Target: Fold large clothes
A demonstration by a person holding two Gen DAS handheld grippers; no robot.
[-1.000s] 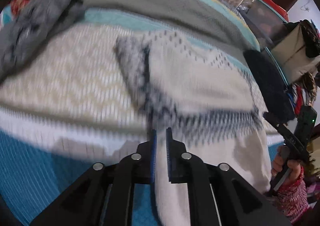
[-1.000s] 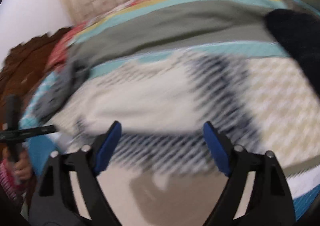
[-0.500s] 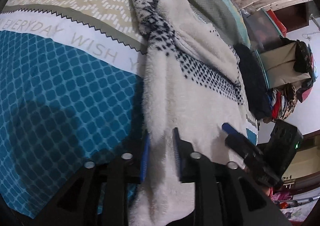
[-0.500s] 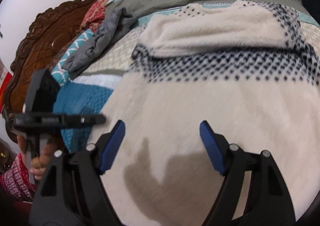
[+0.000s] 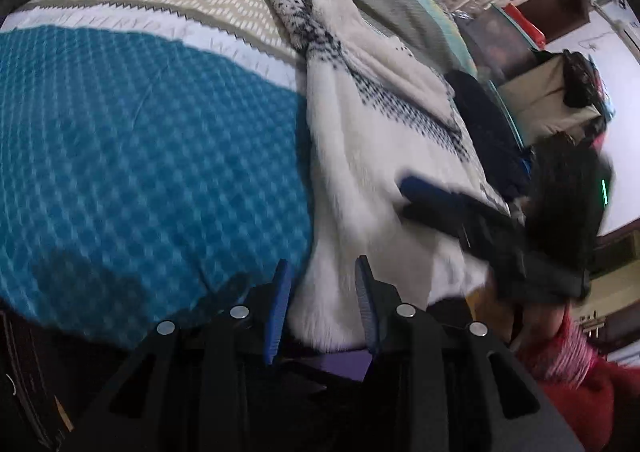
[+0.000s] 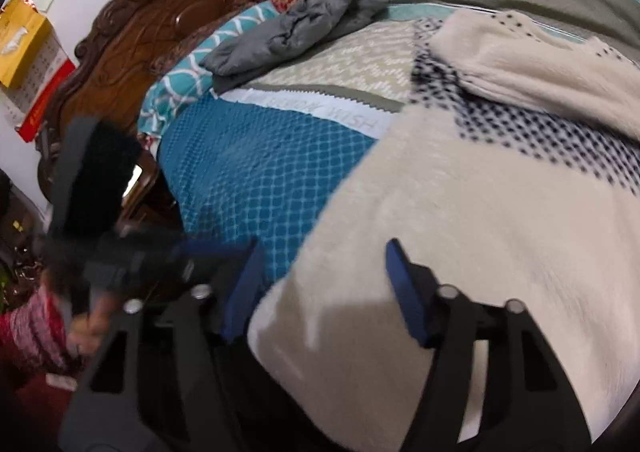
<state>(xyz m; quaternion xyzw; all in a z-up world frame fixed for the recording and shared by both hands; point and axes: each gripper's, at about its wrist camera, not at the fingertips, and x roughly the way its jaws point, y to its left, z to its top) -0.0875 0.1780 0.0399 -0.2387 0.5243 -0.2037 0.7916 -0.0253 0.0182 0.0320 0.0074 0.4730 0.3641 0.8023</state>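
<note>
A cream fleece sweater (image 5: pixel 360 156) with a dark dotted band lies spread on the bed, sleeves folded across its top; it also shows in the right wrist view (image 6: pixel 480 220). My left gripper (image 5: pixel 322 294) is open, its jaws either side of the sweater's near hem at the bed edge. My right gripper (image 6: pixel 324 276) is open wide over the sweater's lower left edge, holding nothing. The right gripper shows in the left wrist view (image 5: pixel 460 208) over the hem's right part. The left gripper shows blurred in the right wrist view (image 6: pixel 168 252).
The bed has a blue patterned cover (image 5: pixel 140 156) with beige and grey stripes. A grey garment (image 6: pixel 296 32) lies near the carved wooden headboard (image 6: pixel 132 52). A dark garment (image 5: pixel 488 124) lies beyond the sweater. Boxes and clutter (image 5: pixel 552 100) stand past the bed.
Both grippers have pulled back toward the near bed edge. The left jaws, nearly shut a second ago, have opened around the hem. The right gripper has shifted left along the hem.
</note>
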